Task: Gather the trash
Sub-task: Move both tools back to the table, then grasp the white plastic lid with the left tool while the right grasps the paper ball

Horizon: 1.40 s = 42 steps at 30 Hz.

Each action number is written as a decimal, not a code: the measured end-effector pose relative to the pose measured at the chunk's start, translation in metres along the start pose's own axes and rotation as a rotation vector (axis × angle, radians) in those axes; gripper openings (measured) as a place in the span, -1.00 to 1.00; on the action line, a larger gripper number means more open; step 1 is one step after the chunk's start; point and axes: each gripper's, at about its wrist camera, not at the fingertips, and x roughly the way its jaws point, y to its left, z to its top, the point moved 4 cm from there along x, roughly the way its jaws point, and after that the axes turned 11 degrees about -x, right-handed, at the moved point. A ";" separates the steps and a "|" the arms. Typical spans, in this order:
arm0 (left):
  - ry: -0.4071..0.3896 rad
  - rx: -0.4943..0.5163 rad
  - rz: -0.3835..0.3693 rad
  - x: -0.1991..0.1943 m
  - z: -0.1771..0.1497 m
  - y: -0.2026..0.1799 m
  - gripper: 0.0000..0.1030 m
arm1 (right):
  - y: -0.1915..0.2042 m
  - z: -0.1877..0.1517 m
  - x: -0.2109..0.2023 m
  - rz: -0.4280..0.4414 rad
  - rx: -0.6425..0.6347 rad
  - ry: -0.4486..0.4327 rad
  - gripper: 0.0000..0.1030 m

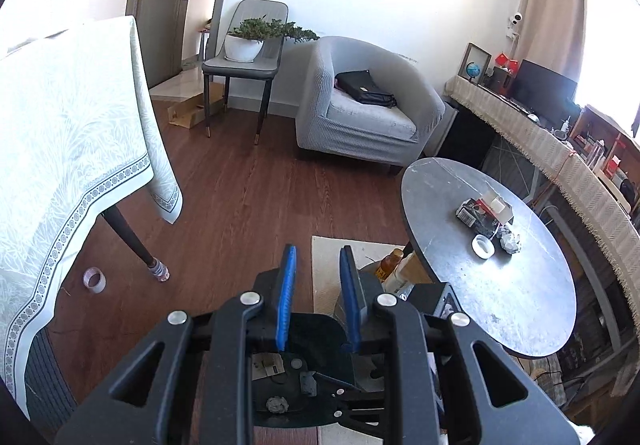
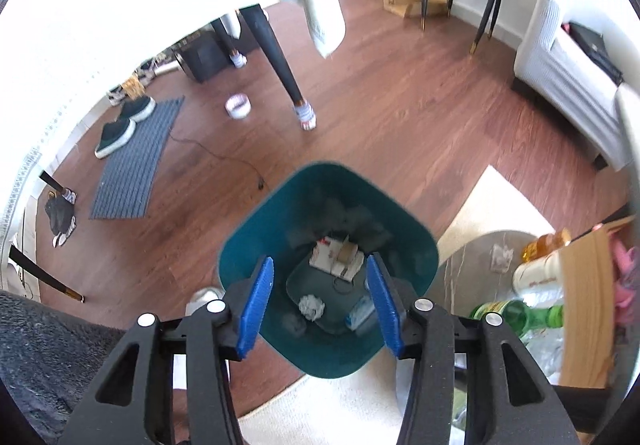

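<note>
L gripper (image 1: pixel 318 251): blue pads (image 1: pixel 286 297) at their closest, w/ the near rim of the dark-teal, square-ish plastic trash bin (image 2: pixel 280 205) apparently pinched low between them, so I judge the bin is held up by L. R gripper (image 2: pixel 320 259): pads (image 2: pixel 256 305) apart, nothing between, hanging right above the bin's mouth. Inside the bin already: a crumpled white paper ball (image 2: pixel 312 307), red-and-white torn cardboard pieces (image 2: pixel 338 257), a small blue-and-white box (image 2: pixel 360 313). So part of the job looks done. Left, as far as visible: on the round grey stone-look table (image 1: pixel 520 305) beside the bin sit another crumpled grey-white paper wad (image 1: pixel 510 241), a small white ring-shaped item (image 1: pixel 484 245) and a heap of packets (image 1: pixel 480 211); whether all count as trash, can't tell. On the table's lower shelf next to the bin lies a white scrap (image 2: pixel 502 257). Well away from the bin on the wood floor, a pale tape roll (image 2: pixel 238 105). Prob. mid-task; next pickup likely from the table.
</note>
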 end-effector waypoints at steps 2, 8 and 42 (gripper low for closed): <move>-0.013 0.006 -0.004 -0.002 0.002 -0.003 -0.55 | -0.003 0.004 -0.015 -0.017 0.000 -0.039 -0.13; -0.046 0.025 -0.020 -0.007 0.002 -0.017 -0.42 | -0.019 0.008 -0.063 -0.073 0.032 -0.160 -0.17; 0.104 0.206 -0.178 0.105 -0.049 -0.169 0.40 | -0.188 -0.115 -0.186 -0.397 0.356 -0.283 0.24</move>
